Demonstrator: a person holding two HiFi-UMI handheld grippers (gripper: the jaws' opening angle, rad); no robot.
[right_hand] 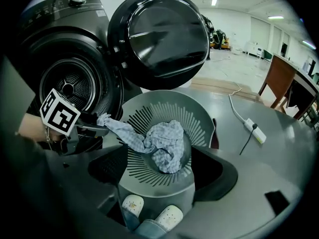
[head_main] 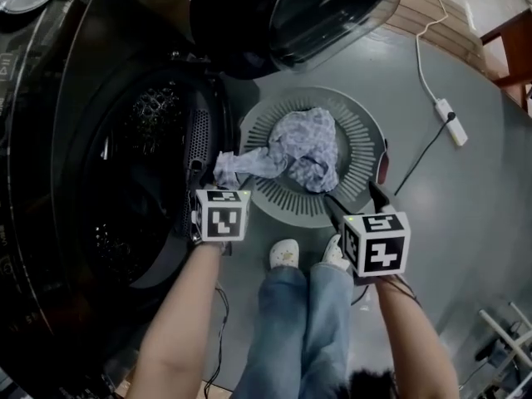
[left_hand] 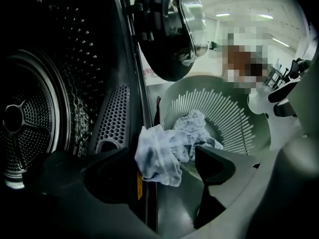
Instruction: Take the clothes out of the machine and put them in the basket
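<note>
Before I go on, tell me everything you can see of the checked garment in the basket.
The garment is a pale blue-and-white checked cloth, thin and soft-looking, crumpled in a heap. Most of it lies inside the grey slatted basket; one twisted end trails over the rim toward the machine and sits between the open left tongs, not clamped.

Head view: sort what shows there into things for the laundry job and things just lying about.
For the job: washing machine, its open door, basket, checked cloth in the basket with one end over the rim, left tongs and right tongs, both open.
Lying about: power strip, black cable, brown furniture.
</note>
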